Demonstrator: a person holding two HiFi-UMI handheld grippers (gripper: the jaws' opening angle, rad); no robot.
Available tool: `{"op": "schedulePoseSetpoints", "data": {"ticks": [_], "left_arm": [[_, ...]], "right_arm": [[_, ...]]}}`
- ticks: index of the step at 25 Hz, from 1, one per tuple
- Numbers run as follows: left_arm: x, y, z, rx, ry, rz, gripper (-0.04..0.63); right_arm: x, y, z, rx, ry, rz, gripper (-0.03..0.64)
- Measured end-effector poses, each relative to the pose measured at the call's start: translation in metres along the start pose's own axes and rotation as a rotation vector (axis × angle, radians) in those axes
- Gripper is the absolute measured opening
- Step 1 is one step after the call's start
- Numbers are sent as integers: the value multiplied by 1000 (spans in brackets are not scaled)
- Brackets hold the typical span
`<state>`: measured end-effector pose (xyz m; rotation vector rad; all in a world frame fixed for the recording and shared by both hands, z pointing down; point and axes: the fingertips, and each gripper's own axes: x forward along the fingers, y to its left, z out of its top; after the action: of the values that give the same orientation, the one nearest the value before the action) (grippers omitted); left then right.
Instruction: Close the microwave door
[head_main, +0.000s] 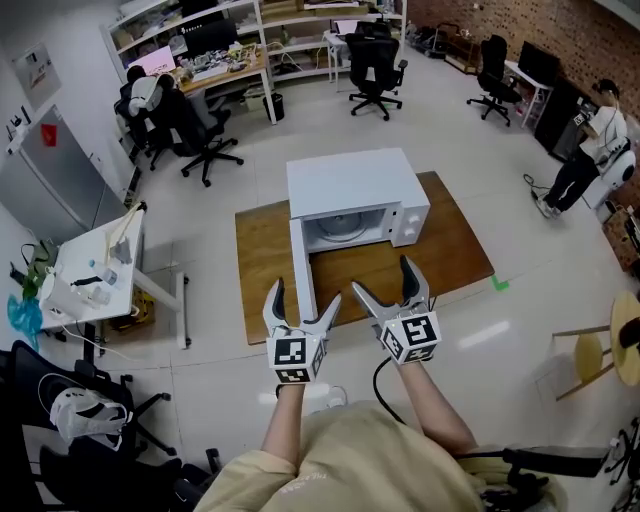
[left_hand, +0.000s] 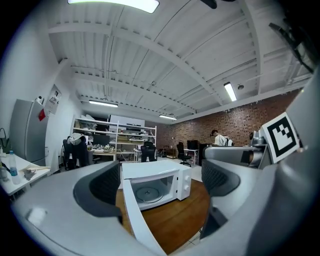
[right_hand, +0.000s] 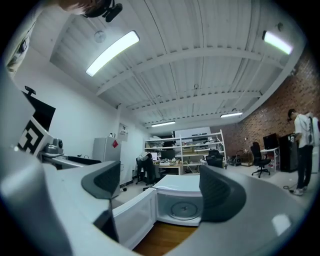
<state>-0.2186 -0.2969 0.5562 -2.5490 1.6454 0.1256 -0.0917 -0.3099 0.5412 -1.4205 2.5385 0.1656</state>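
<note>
On the wooden worktop (head_main: 455, 245), a white microwave (head_main: 350, 185), long side across the head view, open cavity facing the person. Door (head_main: 299, 270) hinged at the left, swung wide, pointing straight out toward the left tongs (head_main: 305, 295). Left tongs near the door's free edge, spread wide, clamped on nothing. Right tongs (head_main: 383, 277) beside them, likewise spread and empty, aimed at the cavity

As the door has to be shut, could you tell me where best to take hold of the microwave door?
Grip the door at its free end, nearest the person, farthest from the hinge. It stands wide open, edge-on to the person, so come at its outer face from the head view's left, likely with the open left gripper close by.
</note>
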Motion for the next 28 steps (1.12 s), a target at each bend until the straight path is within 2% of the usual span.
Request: {"op": "schedulePoseSetpoints", "data": {"ticks": [4,8,15,18,21,24,28], "left_arm": [[18,38,-7,-34,5,-18,508],[32,63,-21,-47,54,-35,503],[38,69,-49,-71,84,-48,491],[54,58,-65,-85,124,-27,491],[60,46,-82,-99,213,1,491],[72,44,-104,-140,348,16,491],[99,52,-119,-190,517,-14,491]], "right_arm": [[35,6,-9,-25,-10,-24,483],[56,8,-28,-35,15,-21,482],[72,9,-39,-1,2,24,480],[82,-11,-51,18,50,78,479],[82,-31,-48,40,70,137,479],[90,-61,-46,33,70,177,479],[121,-105,-41,48,110,222,478]]}}
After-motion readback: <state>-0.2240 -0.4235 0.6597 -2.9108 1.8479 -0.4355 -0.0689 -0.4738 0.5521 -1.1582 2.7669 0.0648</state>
